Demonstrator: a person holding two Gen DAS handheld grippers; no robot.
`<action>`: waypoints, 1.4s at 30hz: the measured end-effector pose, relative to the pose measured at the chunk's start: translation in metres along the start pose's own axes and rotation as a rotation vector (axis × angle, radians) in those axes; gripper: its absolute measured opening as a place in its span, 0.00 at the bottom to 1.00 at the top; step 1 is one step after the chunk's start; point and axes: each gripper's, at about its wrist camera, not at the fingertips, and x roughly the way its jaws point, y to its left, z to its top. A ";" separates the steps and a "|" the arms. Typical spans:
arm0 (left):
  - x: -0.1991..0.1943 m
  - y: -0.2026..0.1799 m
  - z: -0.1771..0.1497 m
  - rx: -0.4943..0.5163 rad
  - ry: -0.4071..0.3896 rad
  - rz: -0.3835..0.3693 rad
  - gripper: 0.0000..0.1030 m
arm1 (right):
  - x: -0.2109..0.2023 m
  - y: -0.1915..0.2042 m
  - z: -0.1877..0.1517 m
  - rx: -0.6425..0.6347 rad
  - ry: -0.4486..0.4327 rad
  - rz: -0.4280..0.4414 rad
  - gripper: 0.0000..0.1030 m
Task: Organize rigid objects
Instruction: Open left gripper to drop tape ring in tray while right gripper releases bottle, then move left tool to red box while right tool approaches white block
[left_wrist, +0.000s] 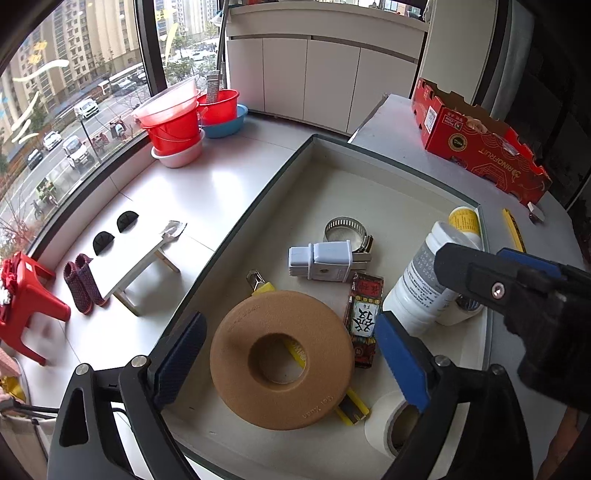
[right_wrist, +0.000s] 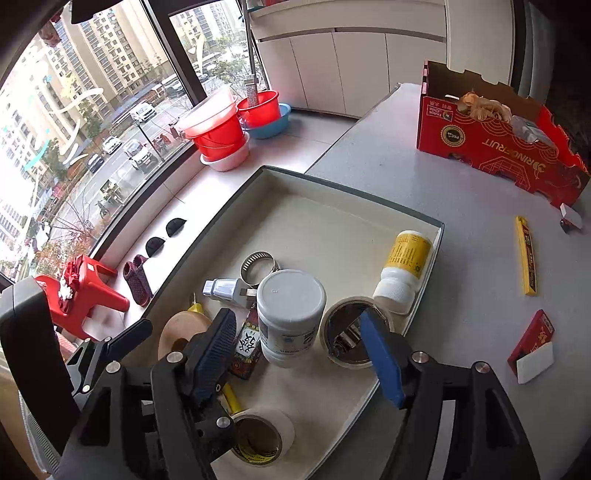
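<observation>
Shallow tray (right_wrist: 424, 218), frame centre, on the grey tabletop (right_wrist: 461, 206). Contents: two bottles, one white (right_wrist: 290, 317) upright at centre, one yellow-labelled (right_wrist: 404, 266) lying at right; two tape rolls (right_wrist: 264, 435); one cork ring (left_wrist: 280, 358); one hose clamp (right_wrist: 258, 267); one grey plug (left_wrist: 323, 260). Left tongs (left_wrist: 291, 354) spread, flanking the ring. Right tongs (right_wrist: 303, 354) spread around the white bottle, pads clear. One red carton (right_wrist: 495, 144), upper right.

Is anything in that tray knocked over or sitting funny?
Yes. The yellow-label bottle lies on its side against the tray wall, cap toward the camera, while the white bottle beside it stands upright. The brown foam ring also sits on top of a yellow utility knife.
</observation>
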 end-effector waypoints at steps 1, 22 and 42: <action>0.000 0.000 0.000 -0.007 0.006 -0.003 0.94 | -0.002 -0.001 0.000 0.002 -0.005 -0.006 0.76; -0.041 -0.054 -0.014 0.039 -0.056 -0.139 1.00 | -0.052 -0.141 -0.084 0.181 0.000 -0.240 0.76; -0.046 -0.122 -0.057 0.231 0.020 -0.229 1.00 | 0.015 -0.196 -0.030 0.258 0.010 -0.513 0.87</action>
